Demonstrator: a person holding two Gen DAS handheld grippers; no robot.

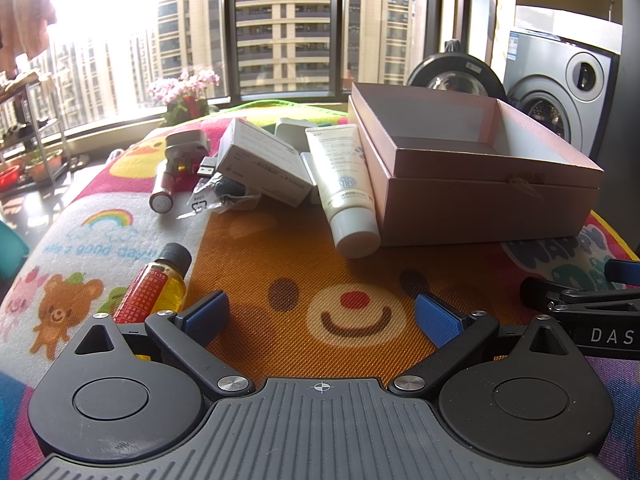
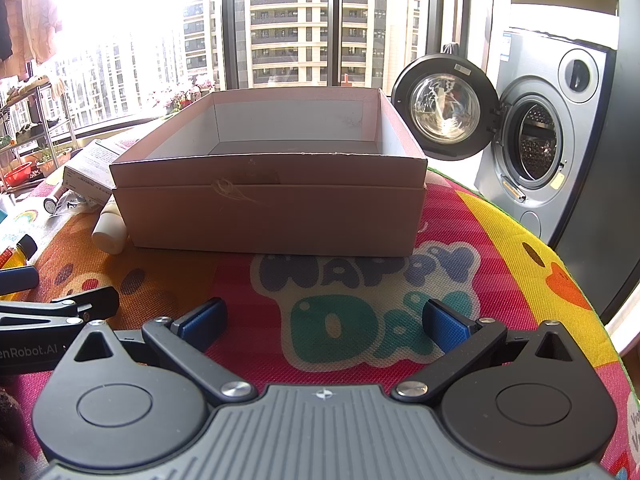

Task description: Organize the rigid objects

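An open pink cardboard box (image 1: 492, 208) sits on a colourful cartoon mat (image 1: 280, 248), right of centre; in the right wrist view the box (image 2: 272, 216) stands straight ahead and looks empty. A white cream tube (image 1: 348, 184) leans against its left side. Left of it lie a white carton (image 1: 260, 160), a plastic-bagged item (image 1: 224, 196), a red lipstick tube (image 1: 164, 192) and a grey plug (image 1: 186, 144). A small yellow bottle with red label (image 1: 156, 288) lies by my left gripper (image 1: 320, 316), which is open and empty. My right gripper (image 2: 324, 320) is open and empty, short of the box.
An open washing machine (image 2: 532, 144) stands behind the mat at the right. Windows run along the back, with a metal shelf rack (image 2: 36, 128) and pink flowers (image 1: 184, 92) at the left. The mat's edge (image 2: 560, 280) curves off at the right.
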